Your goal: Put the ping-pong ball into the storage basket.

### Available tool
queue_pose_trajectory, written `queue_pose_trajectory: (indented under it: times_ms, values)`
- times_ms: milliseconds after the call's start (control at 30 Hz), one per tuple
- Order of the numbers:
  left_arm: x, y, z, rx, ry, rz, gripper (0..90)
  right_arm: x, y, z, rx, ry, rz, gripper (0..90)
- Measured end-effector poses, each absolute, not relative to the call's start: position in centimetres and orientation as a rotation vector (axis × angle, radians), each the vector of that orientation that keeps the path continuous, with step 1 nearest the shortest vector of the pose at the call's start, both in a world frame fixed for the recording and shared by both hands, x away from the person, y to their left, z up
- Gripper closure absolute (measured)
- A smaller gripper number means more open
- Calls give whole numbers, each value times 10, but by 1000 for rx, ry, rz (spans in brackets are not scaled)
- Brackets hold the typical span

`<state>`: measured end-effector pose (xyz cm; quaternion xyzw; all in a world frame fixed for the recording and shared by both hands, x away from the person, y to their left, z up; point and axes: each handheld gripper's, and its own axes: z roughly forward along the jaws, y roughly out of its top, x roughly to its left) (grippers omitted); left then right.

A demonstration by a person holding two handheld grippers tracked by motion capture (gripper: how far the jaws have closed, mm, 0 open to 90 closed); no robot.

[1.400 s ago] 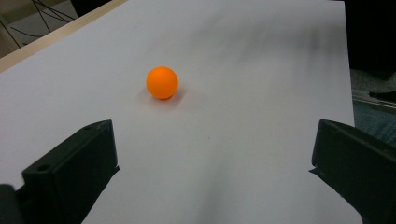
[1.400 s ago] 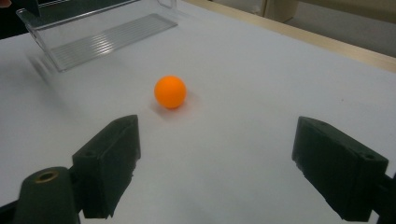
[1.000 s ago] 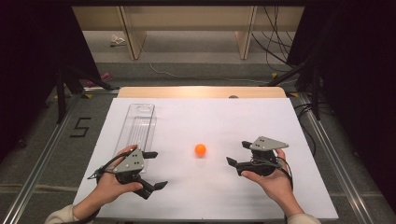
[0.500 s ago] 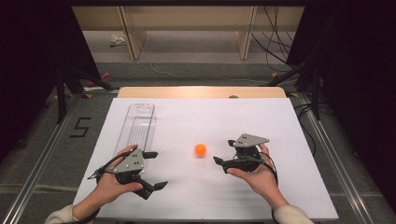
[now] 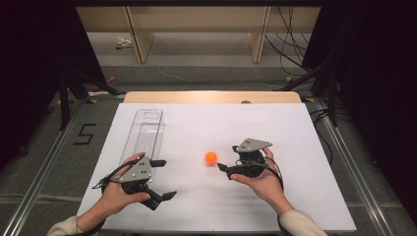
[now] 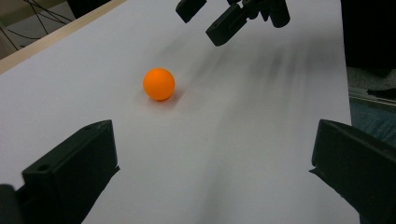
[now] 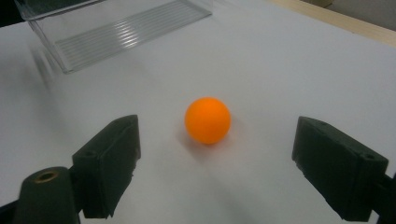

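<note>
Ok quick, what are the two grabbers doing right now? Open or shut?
Left gripper: open, holding nothing.
Right gripper: open, holding nothing, its jaws pointed at the orange ball on the table.

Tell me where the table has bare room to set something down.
Free: the white sheet beyond the right gripper, and its near edge between both hands. Crowded: around the orange ball, and the left strip with the clear tray and left gripper.

An orange ball (image 5: pixel 211 157) lies on a white table (image 5: pixel 295 147) beside a clear ribbed tray (image 5: pixel 145 132).
</note>
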<state>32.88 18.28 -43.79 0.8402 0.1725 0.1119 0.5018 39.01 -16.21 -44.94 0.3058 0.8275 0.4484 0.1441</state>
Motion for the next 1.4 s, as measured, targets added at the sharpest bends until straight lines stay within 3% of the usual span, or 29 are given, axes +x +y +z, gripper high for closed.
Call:
queue_pose_trajectory:
  times_ms: [1400]
  values:
    - [329,182,-438,2036,409,265,0,406,-134,-463,856,2450,1256,164]
